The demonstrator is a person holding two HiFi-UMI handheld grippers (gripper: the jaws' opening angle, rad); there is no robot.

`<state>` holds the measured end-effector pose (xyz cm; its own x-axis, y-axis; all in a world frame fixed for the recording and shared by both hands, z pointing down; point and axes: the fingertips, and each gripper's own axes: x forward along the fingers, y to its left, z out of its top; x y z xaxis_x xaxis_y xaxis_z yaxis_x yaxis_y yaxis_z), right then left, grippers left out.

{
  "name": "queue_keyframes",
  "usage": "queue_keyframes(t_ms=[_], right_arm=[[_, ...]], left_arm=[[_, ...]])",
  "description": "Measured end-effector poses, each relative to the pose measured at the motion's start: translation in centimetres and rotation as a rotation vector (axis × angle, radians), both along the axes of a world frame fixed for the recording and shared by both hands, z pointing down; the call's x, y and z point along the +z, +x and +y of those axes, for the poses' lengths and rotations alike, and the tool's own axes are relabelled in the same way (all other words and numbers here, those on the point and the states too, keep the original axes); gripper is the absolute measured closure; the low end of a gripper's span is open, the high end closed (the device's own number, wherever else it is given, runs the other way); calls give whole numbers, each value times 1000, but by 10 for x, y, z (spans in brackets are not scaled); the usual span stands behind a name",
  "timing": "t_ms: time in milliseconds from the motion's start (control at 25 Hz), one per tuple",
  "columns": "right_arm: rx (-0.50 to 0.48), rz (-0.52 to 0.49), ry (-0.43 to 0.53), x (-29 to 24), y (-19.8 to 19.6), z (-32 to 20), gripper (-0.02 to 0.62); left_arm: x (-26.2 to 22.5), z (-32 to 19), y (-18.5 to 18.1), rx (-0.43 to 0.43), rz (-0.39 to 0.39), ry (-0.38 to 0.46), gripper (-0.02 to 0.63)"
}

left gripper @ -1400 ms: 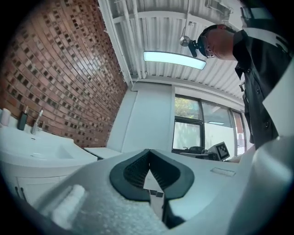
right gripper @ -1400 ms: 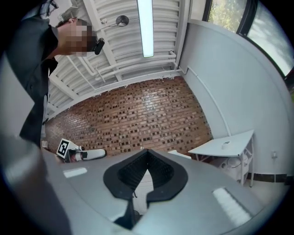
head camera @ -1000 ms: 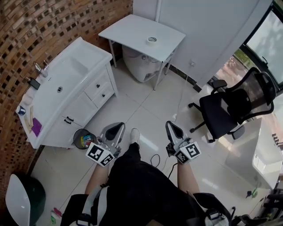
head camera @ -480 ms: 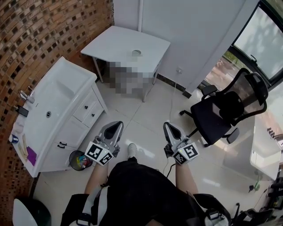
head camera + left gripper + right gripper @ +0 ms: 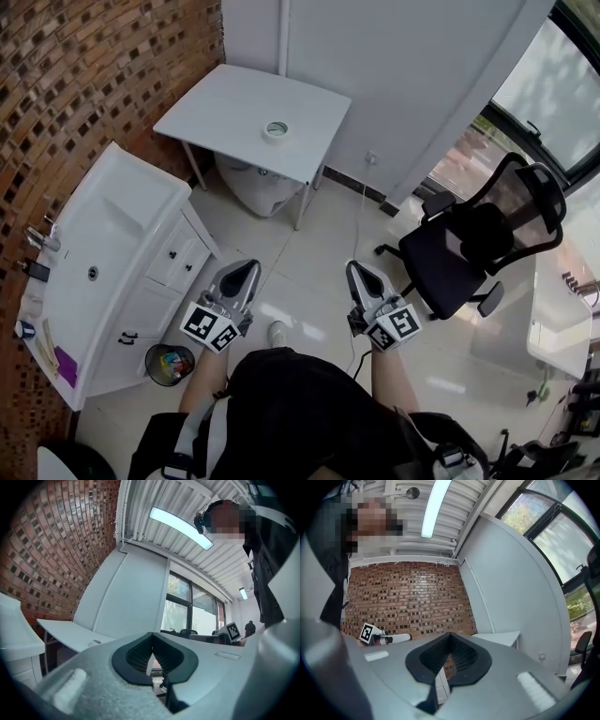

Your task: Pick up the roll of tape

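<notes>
Tape roll (image 5: 275,129) lies flat on the white desk (image 5: 216,103), towards the edge nearer the person and slightly right of the desk's middle, with nothing touching it. The desk stands in the corner where the brick wall (image 5: 84,66) meets the pale wall panels, and a rounded white object (image 5: 255,187) sits on the floor beneath it.

Both grippers are held out level in front of the person, well apart from the desk and side by side above the tiled floor (image 5: 319,234). The left gripper (image 5: 242,274) has its fingers (image 5: 133,656) pressed together with nothing between them; in the left gripper view the roll shows small and far off on the desk's edge. The right gripper (image 5: 362,276) likewise has its fingers (image 5: 465,657) closed on nothing, and its view looks towards the brick wall and a corner of the desk.

To the person's left stands a white washbasin cabinet (image 5: 103,253) with dark drawer knobs, and a small bin (image 5: 169,364) holding colourful scraps sits on the floor at its near end. A black office chair (image 5: 469,248) stands to the right, by the window (image 5: 553,84). One pale shoe (image 5: 277,331) shows on the floor between the two grippers.
</notes>
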<state>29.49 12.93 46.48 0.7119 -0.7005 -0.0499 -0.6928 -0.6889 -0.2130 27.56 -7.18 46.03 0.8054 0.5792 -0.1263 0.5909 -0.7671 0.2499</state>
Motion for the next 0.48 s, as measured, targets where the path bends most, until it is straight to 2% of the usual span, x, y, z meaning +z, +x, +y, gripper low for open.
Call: queue_keyframes(t_ms=[200, 480], right_arm=[[25, -8, 56, -1, 41, -5, 589], [30, -18, 25, 3, 77, -13, 589]], left_arm=[[5, -12, 40, 1, -2, 5, 604], [2, -20, 81, 8, 6, -3, 604]])
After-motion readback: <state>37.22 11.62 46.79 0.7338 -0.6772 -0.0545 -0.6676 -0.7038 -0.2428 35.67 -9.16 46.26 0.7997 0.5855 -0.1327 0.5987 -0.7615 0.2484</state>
